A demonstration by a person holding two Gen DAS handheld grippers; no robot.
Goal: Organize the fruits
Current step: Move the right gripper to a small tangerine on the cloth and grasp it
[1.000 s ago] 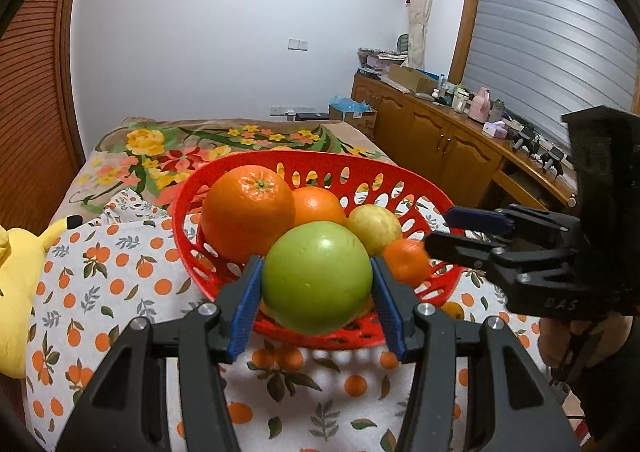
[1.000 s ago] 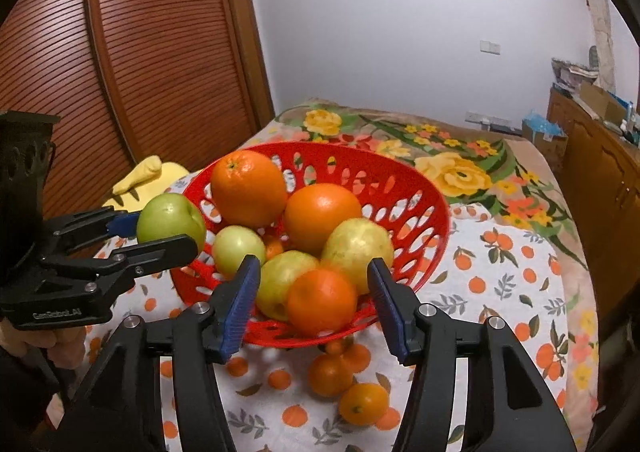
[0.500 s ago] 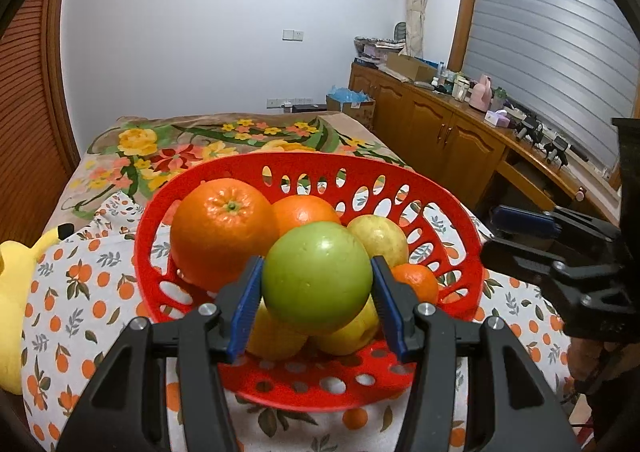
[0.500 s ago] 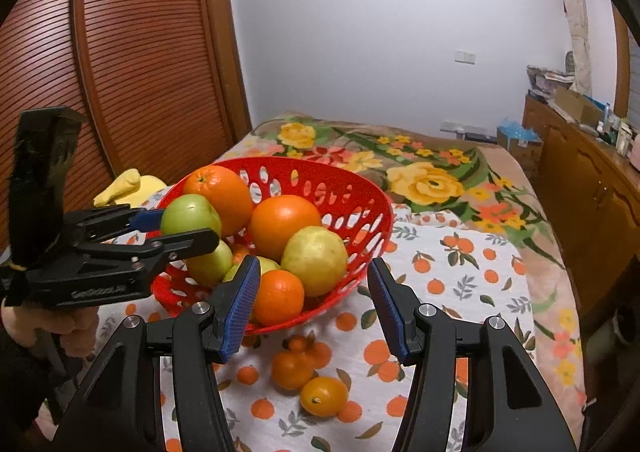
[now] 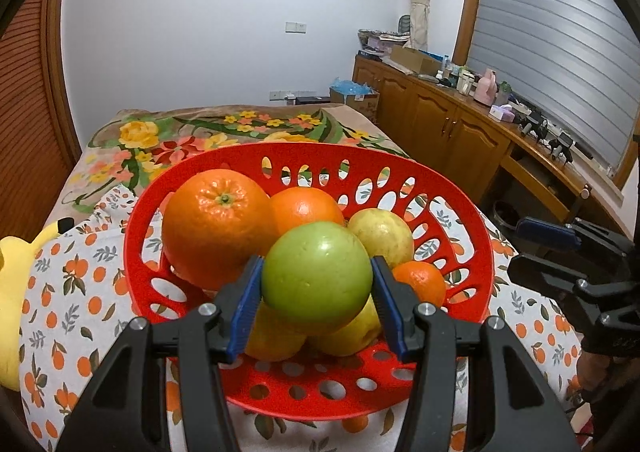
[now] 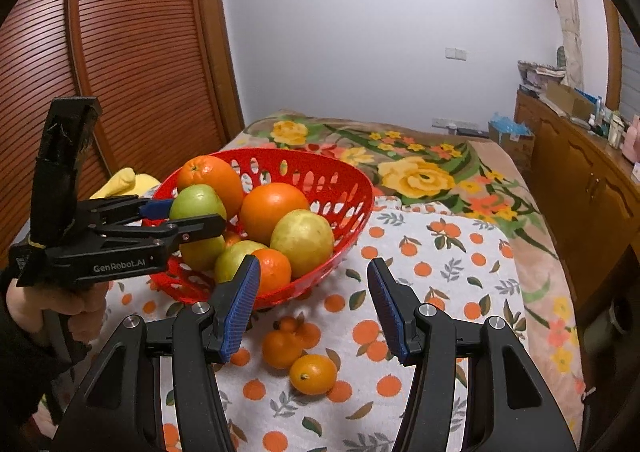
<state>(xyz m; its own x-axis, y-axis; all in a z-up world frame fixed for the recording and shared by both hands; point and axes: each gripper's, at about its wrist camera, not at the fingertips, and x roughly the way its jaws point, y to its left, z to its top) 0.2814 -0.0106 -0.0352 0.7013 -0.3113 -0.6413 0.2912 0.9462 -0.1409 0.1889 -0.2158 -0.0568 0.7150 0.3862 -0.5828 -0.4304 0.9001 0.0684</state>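
My left gripper [image 5: 316,308] is shut on a green apple [image 5: 317,277] and holds it over the near part of a red basket [image 5: 476,252]. The basket holds a big orange [image 5: 216,224], a second orange [image 5: 306,208], yellow-green fruits [image 5: 382,232] and a small tangerine [image 5: 422,282]. In the right wrist view the left gripper [image 6: 192,218] holds the apple [image 6: 196,202] above the basket's left side [image 6: 344,180]. My right gripper [image 6: 314,312] is open and empty, near the basket's front. Two small tangerines [image 6: 282,348] [image 6: 313,374] lie on the cloth below it.
The basket stands on an orange-print cloth [image 6: 440,252] over a flowered bedspread [image 6: 424,176]. A yellow plush toy [image 5: 12,284] lies at the left. A wooden cabinet [image 5: 460,132] runs along the right wall, a slatted wooden door [image 6: 132,52] along the left.
My left gripper has carried the green apple forward from in front of the basket's rim to above the fruit inside. My right gripper has drawn back from the basket, still open.
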